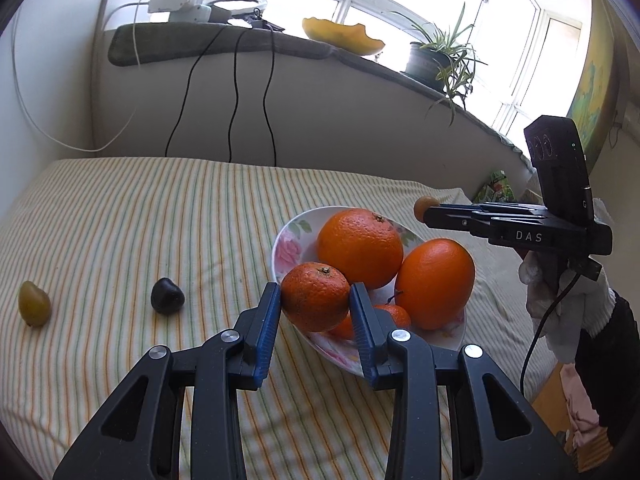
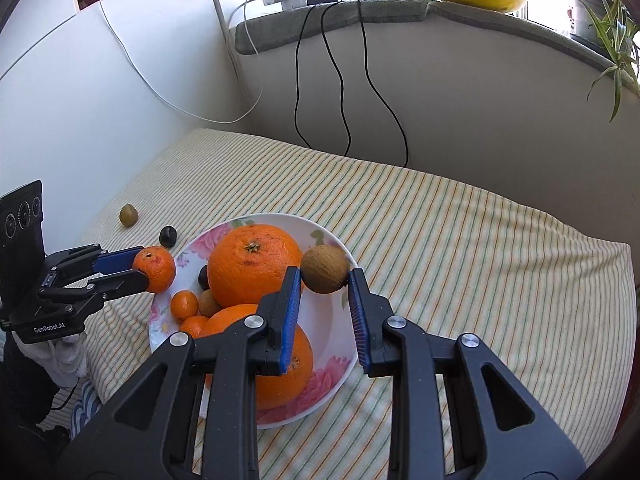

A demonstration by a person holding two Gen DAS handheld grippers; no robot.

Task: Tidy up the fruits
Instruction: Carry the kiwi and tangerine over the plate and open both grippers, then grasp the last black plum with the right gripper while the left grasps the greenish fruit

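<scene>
Left gripper (image 1: 315, 298) clamps a mandarin (image 1: 315, 297) between its blue pads, stem end up and tipped a bit toward the window, held over the near-left rim of the floral bowl (image 1: 289, 249). Right gripper (image 2: 325, 276) pinches a small brown kiwi (image 2: 325, 269) at the fingertips, long axis running across from pad to pad, over the bowl's far-right part.

Bowl crowded: big orange (image 2: 254, 265) at the middle with its stem scar up, second big orange (image 2: 285, 364) at the near side partly behind the right gripper's left finger. Two small mandarins (image 2: 185, 304), another kiwi (image 2: 209, 303) and a dark fruit (image 2: 203, 276) packed along the left side. Open bowl floor only at the right, under the held kiwi.

On the striped cloth (image 1: 140, 220) left of the bowl: dark plum (image 1: 167, 295) near the rim, yellow-green fruit (image 1: 34, 304) further out toward the cloth's left edge. Wide bare cloth behind and right of the bowl. Wall with hanging cables (image 2: 340, 92) bounds the far edge; windowsill above holds a potted plant (image 1: 434, 58) and a yellow dish (image 1: 344, 36).
</scene>
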